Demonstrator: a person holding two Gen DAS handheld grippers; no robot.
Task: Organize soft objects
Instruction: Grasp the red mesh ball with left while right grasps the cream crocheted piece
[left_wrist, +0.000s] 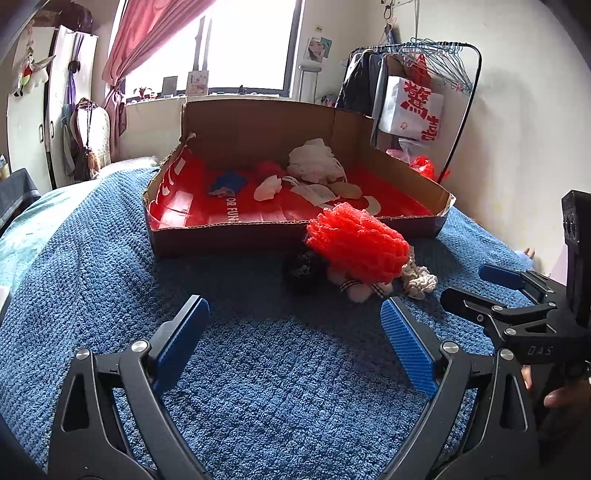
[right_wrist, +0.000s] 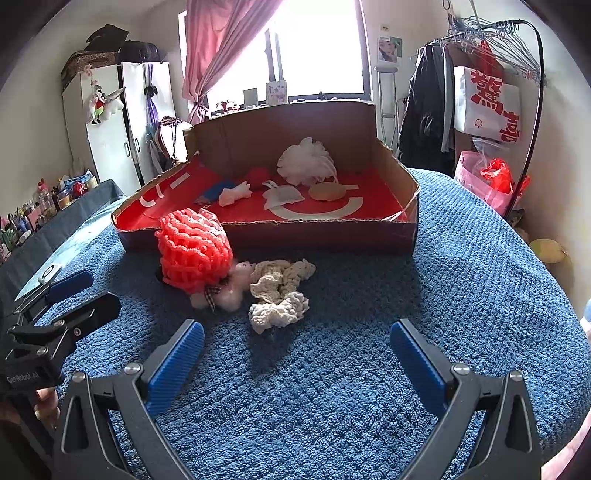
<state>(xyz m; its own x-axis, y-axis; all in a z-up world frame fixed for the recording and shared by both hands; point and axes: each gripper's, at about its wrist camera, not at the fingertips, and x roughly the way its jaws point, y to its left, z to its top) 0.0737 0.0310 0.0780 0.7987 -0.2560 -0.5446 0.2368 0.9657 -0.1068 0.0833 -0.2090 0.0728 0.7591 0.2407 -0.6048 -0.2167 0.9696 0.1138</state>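
- Hovering over the blue blanket (right_wrist: 332, 387), left gripper (left_wrist: 295, 332) spread wide, pads (left_wrist: 406, 343) apart, nothing held.
- Hovering just to its right, right gripper (right_wrist: 297, 354), also wide open and empty.
- Lying on the blanket beyond both grippers, near the front wall of the box (right_wrist: 314, 236): red puff (right_wrist: 194, 251), highest of the pile, touching the box wall.
- Peeking from under the puff, a small white plush (right_wrist: 229, 291) with a checked bow.
- Lying right of the plush and touching it, a cream knit piece (right_wrist: 277, 295), crumpled flat.
- Showing left of the puff in the left wrist view, a dark item (left_wrist: 304, 269), too dim to identify.
- Resting inside the red-lined box: white puff (right_wrist: 304, 160) at the far middle, tan sponge (right_wrist: 327, 192) to its near right, white pouch (right_wrist: 282, 195) in the middle, white scrap (right_wrist: 234, 195) and blue item (right_wrist: 218, 190) to the left.
- Standing at far right, a clothes rack (right_wrist: 532, 110) with hangers and a white bag (right_wrist: 487, 107).
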